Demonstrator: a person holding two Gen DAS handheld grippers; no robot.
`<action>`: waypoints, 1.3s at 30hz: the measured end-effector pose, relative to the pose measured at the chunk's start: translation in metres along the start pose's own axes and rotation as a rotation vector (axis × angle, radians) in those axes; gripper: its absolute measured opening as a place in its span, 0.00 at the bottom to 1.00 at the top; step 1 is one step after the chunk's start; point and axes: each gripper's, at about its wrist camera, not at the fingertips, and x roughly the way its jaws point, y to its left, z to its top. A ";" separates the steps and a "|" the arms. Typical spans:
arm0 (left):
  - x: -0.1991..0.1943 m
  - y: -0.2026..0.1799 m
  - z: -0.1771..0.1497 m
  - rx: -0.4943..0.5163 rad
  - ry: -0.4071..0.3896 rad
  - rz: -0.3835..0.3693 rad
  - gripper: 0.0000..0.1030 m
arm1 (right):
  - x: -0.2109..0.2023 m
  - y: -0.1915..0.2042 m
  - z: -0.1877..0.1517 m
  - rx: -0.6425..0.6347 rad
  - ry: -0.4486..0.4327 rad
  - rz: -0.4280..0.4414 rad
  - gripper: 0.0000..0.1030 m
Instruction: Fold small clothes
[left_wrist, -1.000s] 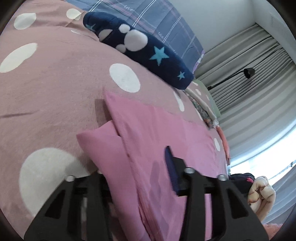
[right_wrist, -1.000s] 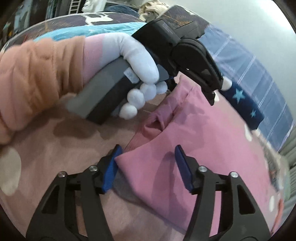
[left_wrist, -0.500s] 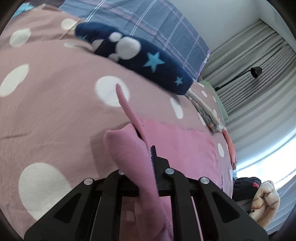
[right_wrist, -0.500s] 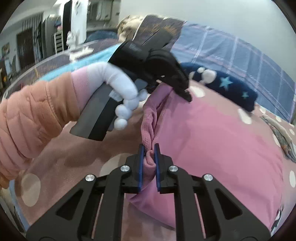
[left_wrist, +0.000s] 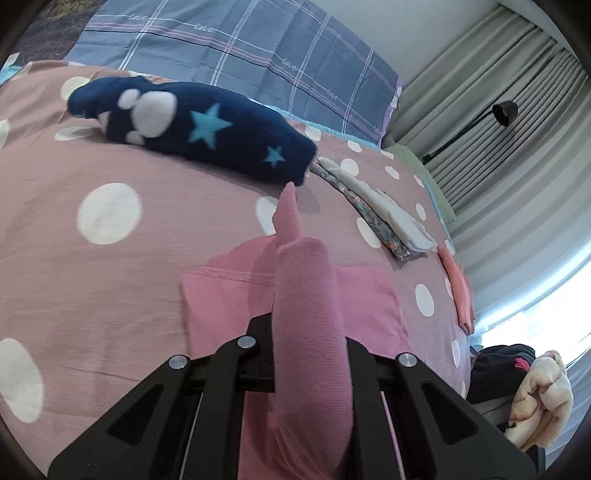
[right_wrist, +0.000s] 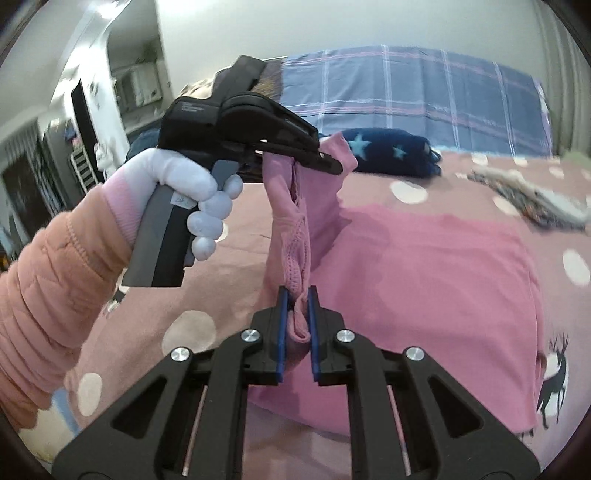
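Both tongs, left (right_wrist: 325, 162) and right (right_wrist: 297, 328), are clamped on the pink garment's (right_wrist: 424, 266) edge: light, limp, sags between grips, best held at corners.

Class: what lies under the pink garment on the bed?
Under the pink garment a polka-dot bedspread shows around its edges. Whatever sits directly beneath the cloth is covered.

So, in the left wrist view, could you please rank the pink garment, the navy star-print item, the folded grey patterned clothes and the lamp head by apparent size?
1. pink garment, though partly magnified by nearness to the camera
2. navy star-print item
3. folded grey patterned clothes
4. lamp head, smallest, but also farthest
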 end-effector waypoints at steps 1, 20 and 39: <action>0.006 -0.009 0.000 0.005 0.007 0.008 0.08 | -0.003 -0.008 -0.001 0.018 -0.001 0.004 0.10; 0.128 -0.139 -0.012 0.155 0.123 0.249 0.06 | -0.049 -0.156 -0.054 0.356 -0.032 0.092 0.10; 0.184 -0.201 -0.033 0.367 0.179 0.425 0.06 | -0.065 -0.207 -0.086 0.496 -0.033 0.143 0.10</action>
